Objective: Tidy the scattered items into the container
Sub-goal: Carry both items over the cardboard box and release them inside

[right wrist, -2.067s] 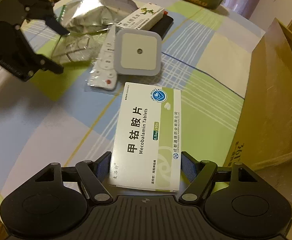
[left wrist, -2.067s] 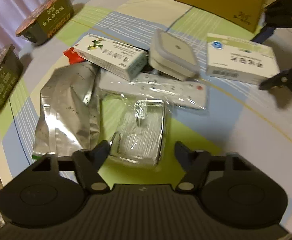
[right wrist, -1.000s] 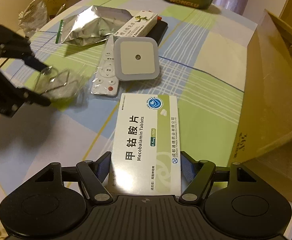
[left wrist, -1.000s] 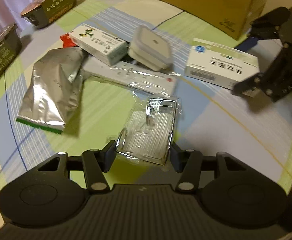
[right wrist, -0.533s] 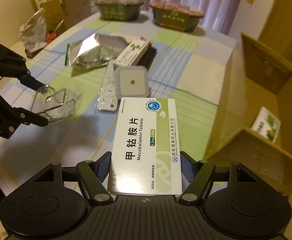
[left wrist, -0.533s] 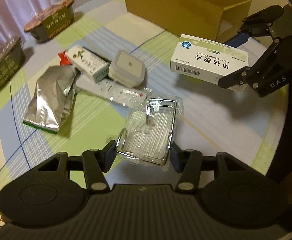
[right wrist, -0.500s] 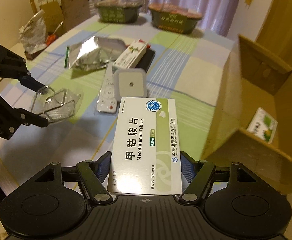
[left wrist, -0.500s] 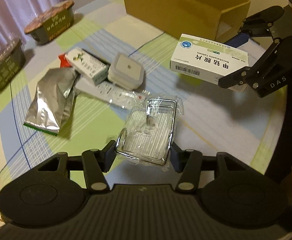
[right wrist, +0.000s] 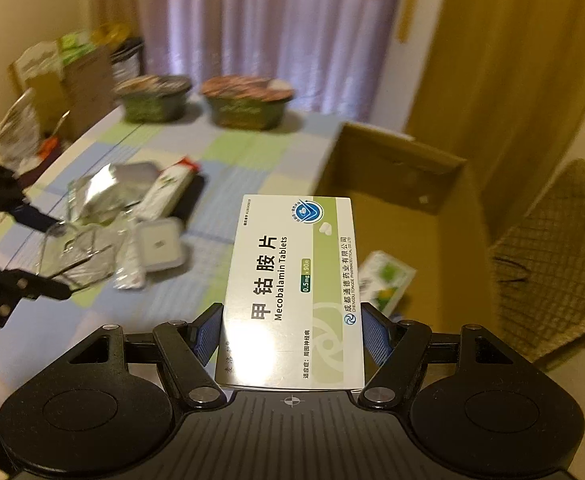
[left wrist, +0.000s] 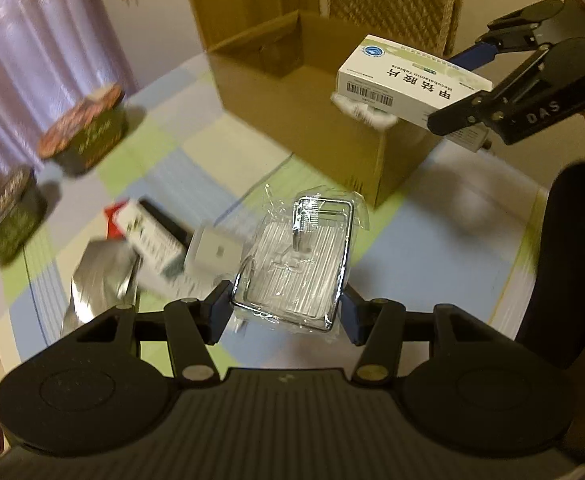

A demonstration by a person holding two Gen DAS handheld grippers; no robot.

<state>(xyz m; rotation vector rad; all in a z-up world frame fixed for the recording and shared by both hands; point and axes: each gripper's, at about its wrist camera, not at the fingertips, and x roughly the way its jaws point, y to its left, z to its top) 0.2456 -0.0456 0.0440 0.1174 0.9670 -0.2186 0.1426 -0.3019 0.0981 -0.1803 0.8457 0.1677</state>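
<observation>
My left gripper point(left wrist: 286, 312) is shut on a chrome wire rack wrapped in clear plastic point(left wrist: 296, 264), held in the air above the table. My right gripper point(right wrist: 292, 330) is shut on a white and green tablet box point(right wrist: 292, 292), raised over the near edge of the open cardboard box point(right wrist: 444, 236). In the left wrist view the same tablet box point(left wrist: 412, 80) hangs over the cardboard box point(left wrist: 312, 120). A small green and white carton point(right wrist: 384, 280) lies inside. A foil pouch point(left wrist: 100, 280), a medicine carton point(left wrist: 148, 236) and a white square device point(left wrist: 216, 250) lie on the tablecloth.
Two dark green instant-noodle bowls point(right wrist: 246, 106) stand at the table's far side near the curtain. A padded chair point(right wrist: 552, 260) stands behind the cardboard box. Bags and cartons point(right wrist: 52, 76) are piled past the table's left end. A person's dark sleeve point(left wrist: 572, 240) is at the right.
Both grippers have risen and swung toward the cardboard box with their loads. The tablet box now hangs over the box's opening, and the wrapped rack is higher above the table.
</observation>
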